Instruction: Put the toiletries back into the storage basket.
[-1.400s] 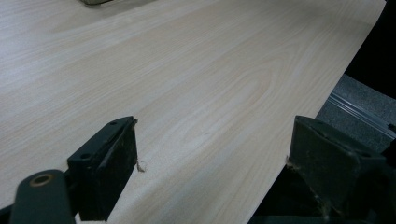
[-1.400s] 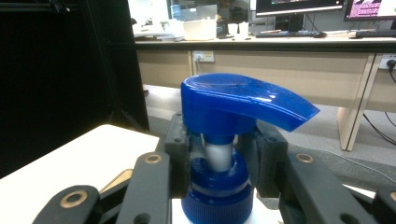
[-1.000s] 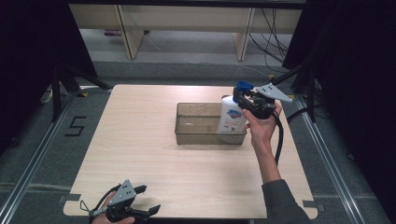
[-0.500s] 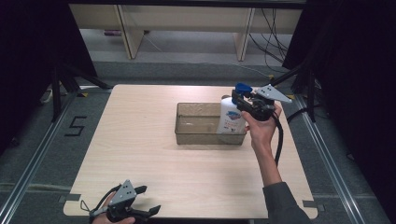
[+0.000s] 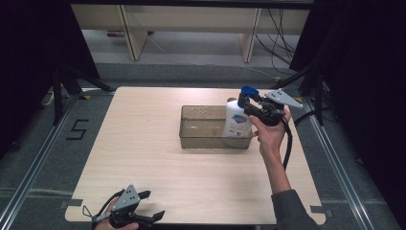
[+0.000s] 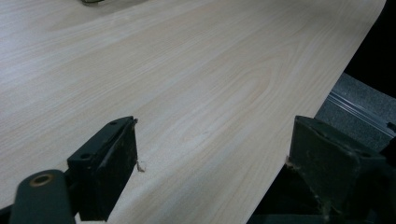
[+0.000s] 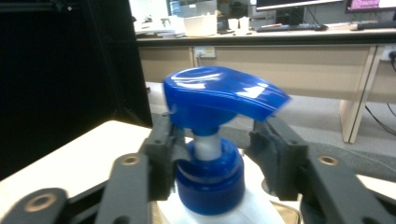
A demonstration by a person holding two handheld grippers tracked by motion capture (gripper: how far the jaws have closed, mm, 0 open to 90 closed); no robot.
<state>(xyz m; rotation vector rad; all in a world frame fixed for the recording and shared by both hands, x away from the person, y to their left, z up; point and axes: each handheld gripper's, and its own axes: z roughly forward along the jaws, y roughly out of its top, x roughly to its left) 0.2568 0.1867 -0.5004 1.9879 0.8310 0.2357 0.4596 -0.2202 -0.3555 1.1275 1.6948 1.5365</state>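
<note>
Bottle stands in the clear bin on a pale wooden table (dark room, apparently); right gripper jaws, just opening, flank its neck; left gripper gapes empty.

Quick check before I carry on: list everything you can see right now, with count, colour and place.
pump bottle: one, white with blue pump head, standing in the bin's right end
bin: one, clear brownish, centre-right of table
table: one, light wood
right gripper: one, black, jaws just been opening, either side of the bottle's neck, right pad clear of it
left gripper: one, black, open, near table's front-left edge, nothing between jaws
</note>
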